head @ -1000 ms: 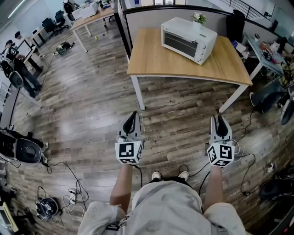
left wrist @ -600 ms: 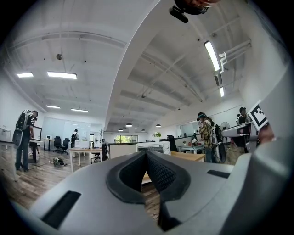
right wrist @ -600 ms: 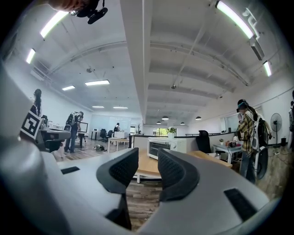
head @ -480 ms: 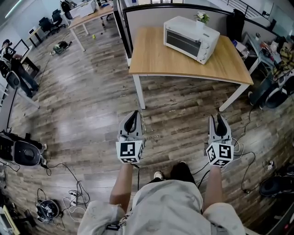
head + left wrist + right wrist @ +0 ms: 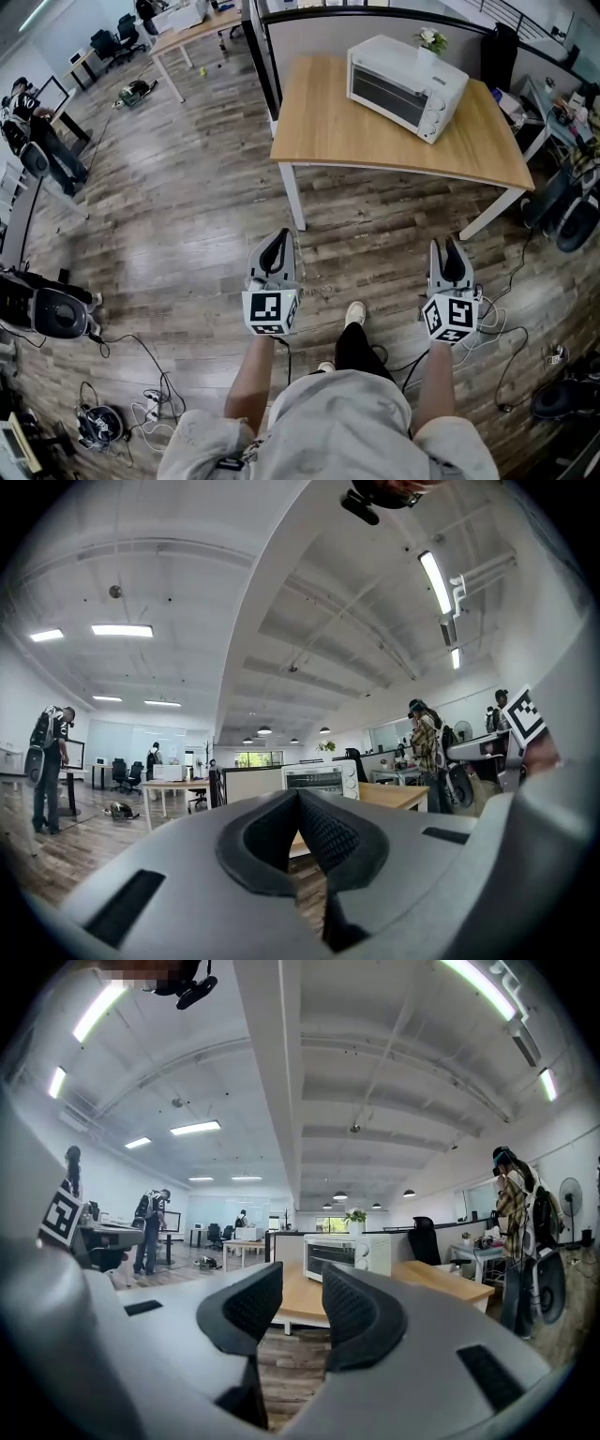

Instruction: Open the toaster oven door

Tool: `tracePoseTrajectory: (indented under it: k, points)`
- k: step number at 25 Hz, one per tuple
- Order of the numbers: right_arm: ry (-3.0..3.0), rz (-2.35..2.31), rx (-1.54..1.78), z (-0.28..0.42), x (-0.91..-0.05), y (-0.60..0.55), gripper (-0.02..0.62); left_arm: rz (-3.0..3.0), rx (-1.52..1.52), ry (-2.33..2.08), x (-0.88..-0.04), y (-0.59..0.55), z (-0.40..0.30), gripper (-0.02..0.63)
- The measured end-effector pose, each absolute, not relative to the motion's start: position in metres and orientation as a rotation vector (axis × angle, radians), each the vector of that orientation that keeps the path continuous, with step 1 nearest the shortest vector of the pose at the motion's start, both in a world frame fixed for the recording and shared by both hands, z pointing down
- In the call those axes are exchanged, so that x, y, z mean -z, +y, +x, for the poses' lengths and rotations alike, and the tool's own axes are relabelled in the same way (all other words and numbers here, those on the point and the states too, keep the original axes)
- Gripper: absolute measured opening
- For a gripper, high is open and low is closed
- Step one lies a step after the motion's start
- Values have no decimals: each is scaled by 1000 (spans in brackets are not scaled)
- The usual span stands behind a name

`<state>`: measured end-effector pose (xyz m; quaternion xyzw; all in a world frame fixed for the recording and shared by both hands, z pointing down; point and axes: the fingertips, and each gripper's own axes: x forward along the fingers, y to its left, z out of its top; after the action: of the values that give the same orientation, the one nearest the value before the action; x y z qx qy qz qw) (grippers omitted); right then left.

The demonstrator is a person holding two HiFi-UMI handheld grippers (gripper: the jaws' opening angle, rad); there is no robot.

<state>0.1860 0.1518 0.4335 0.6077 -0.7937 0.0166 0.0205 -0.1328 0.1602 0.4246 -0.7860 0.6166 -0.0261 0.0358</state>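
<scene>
Left claw is pressed together. Right claw, jaws just opening, stands spread and empty. Toaster oven sits closed on the bench, well apart from both.

We see smooth white-painted metal on the toaster oven, pale matt wood on the table, sheeny grey-brown planks on the floor, and matt grey plastic with ribbed black pads on the right claw.

The toaster oven is a white box with a dark glass door and knobs at the front's right end (plain in the gripper views). The door is shut and upright. The oven stands on the table, near its far right corner, skewed to its edges.
</scene>
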Motion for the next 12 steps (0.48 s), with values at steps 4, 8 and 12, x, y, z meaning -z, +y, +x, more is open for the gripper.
tracePoseTrajectory:
  k: [4,8,12]
  points:
    - [-2468,1888,-84,194,-440,108,127,-2415,114,1894,-428,116,-123,14]
    - [-2466,1887,-121,208,-446,63,127,-2418,131,1894,-428,67,-108,14]
    - [-2453,1897,-165,228,-452,17,127,-2429,143,1895,-429,20,-90,14]
